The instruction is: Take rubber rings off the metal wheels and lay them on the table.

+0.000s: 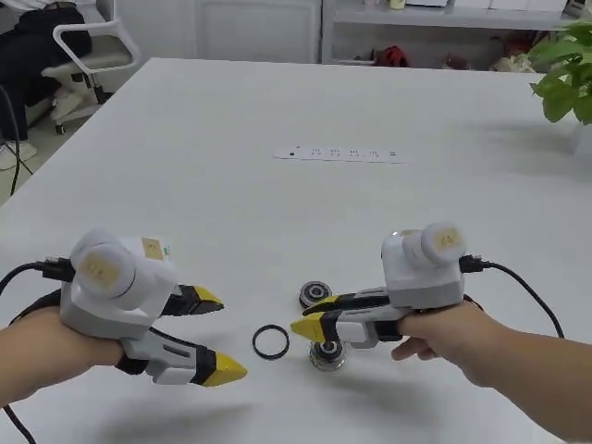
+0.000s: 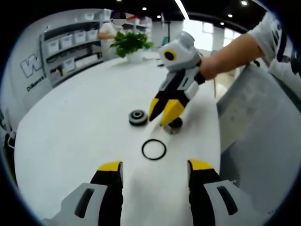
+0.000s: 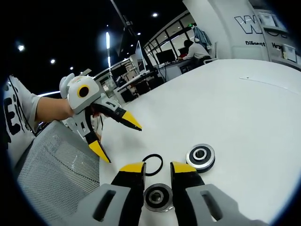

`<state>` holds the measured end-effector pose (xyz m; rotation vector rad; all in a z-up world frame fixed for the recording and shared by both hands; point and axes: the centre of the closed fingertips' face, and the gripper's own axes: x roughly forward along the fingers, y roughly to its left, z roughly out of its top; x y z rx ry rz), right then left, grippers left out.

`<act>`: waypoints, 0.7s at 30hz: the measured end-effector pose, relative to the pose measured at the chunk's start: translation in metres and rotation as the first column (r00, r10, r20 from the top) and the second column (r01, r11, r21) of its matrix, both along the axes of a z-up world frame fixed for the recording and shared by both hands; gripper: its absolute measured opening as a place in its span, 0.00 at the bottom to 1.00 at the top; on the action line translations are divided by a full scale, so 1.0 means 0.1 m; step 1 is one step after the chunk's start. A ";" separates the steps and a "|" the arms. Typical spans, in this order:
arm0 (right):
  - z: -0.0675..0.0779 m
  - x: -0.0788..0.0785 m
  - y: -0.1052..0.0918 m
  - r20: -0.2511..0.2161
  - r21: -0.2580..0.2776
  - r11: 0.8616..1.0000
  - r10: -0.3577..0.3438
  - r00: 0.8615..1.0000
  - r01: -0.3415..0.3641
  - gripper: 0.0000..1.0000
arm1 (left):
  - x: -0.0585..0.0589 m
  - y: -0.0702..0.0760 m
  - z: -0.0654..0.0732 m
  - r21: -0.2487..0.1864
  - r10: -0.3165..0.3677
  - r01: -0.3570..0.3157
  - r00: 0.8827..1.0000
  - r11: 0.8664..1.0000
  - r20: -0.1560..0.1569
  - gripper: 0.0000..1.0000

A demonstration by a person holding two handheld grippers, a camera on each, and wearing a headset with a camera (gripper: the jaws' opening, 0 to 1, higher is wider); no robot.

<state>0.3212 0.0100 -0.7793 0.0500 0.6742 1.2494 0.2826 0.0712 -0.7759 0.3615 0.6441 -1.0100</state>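
A loose black rubber ring lies flat on the white table. Beside it, a silvery metal wheel sits between the jaws of my right gripper, which is shut on it low over the table. A second wheel, still dark-rimmed with its ring, rests just beyond. My left gripper hovers open and holds nothing, its tips short of the loose ring.
A white power strip lies mid-table farther back. A green plant stands at the far right edge. An office chair is off the table's far left corner, and a mesh chair back is near me.
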 end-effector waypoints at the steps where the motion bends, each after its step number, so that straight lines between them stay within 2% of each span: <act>1: 0.01 0.01 -0.03 0.002 0.003 1.000 -0.008 1.000 0.008 0.18 | 0.00 0.00 0.00 0.000 -0.001 0.001 1.000 1.000 -0.001 0.56; 13: 0.07 0.18 -0.30 0.027 0.005 0.997 -0.077 0.997 0.077 0.19 | 0.11 -0.06 0.02 0.003 -0.013 0.013 1.000 1.000 -0.003 0.54; 21: 0.04 0.25 -0.42 0.050 -0.019 0.995 -0.100 0.994 0.101 0.21 | 0.26 -0.08 0.02 0.002 -0.008 0.008 1.000 1.000 0.000 0.53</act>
